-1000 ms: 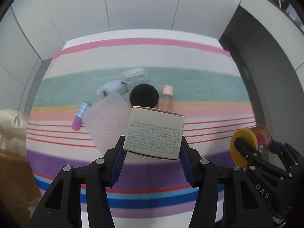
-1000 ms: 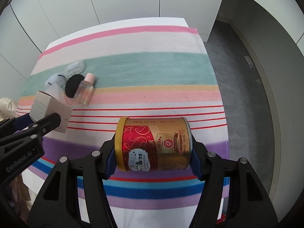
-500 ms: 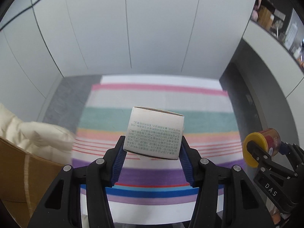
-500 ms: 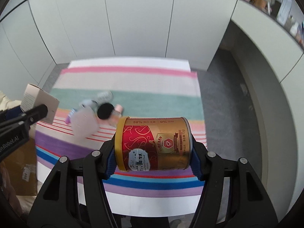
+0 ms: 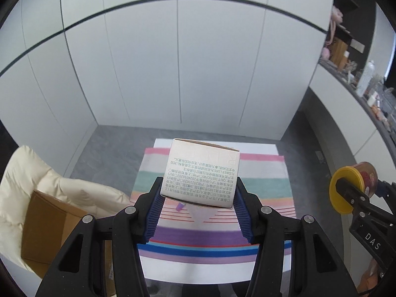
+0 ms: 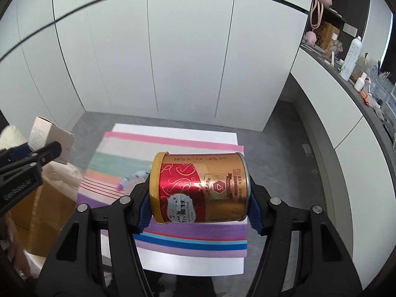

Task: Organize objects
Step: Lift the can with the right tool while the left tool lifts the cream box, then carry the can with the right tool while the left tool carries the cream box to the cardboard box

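My left gripper (image 5: 198,208) is shut on a small white carton (image 5: 201,173) printed with green text, held high above the striped table (image 5: 267,193). My right gripper (image 6: 198,205) is shut on a red and gold can (image 6: 200,188) with a yellow lid, lying sideways between the blue pads. The can (image 5: 356,183) also shows at the right edge of the left wrist view, and the carton (image 6: 50,137) at the left edge of the right wrist view. Far below, a small purple-capped tube (image 5: 179,206) and a frosted lid (image 5: 200,214) lie on the cloth, mostly hidden behind the carton.
A brown cardboard box (image 5: 44,225) with a cream padded jacket (image 5: 32,175) over it stands left of the table. White cabinet doors (image 5: 173,61) close the far side. A dark counter (image 6: 358,74) with bottles and clutter runs along the right. Grey floor surrounds the table.
Both grippers have risen a long way with the carton and the can still held. The table has shrunk below and the views have tipped up onto the cabinet wall.
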Available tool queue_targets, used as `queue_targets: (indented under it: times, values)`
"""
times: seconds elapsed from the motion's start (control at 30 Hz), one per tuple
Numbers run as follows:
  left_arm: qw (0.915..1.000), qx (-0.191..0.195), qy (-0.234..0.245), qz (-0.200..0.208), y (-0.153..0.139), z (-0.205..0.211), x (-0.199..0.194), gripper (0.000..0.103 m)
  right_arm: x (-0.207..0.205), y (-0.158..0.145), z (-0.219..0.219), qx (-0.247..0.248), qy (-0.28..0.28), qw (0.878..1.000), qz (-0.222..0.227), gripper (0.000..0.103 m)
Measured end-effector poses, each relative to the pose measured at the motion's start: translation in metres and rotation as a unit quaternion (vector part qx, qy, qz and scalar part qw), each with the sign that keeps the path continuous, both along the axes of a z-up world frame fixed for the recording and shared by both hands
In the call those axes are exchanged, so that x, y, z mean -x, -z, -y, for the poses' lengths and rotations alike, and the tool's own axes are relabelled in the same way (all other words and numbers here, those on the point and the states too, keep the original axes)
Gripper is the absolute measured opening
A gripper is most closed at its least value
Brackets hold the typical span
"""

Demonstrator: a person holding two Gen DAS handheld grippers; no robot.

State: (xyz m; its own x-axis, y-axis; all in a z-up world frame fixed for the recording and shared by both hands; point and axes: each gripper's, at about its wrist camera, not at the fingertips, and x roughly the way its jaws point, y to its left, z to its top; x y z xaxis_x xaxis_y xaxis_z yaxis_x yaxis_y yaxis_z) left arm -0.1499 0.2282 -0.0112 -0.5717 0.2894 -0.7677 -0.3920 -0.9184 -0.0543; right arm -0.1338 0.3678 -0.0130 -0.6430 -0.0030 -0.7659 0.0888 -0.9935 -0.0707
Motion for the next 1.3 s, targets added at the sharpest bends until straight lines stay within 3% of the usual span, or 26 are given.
queue_targets:
  times: [0.2,0.6,1.13,1.3]
  values:
    - [0.9998,-0.005,0.013,-0.013,-0.021,0.008,-0.024,0.054,-0.026,-0.028,0.006,-0.003,-0.013,1.0,-0.017,0.064]
    - [0.9998,-0.014,0.014,-0.01,-0.021,0.026,-0.059,0.054,-0.053,-0.028,-0.002,-0.001,0.0,1.0,-0.021,0.064]
    - [0.9991,-0.024,0.033,-0.003,-0.004,0.058,-0.139,0.054,-0.137,0.006,-0.036,0.041,0.013,0.999,0.005,0.064]
    - [0.9991,-0.024,0.036,0.004,0.002,0.064,-0.156,0.054,-0.168,0.022,-0.05,0.032,0.029,0.999,0.015,0.064]
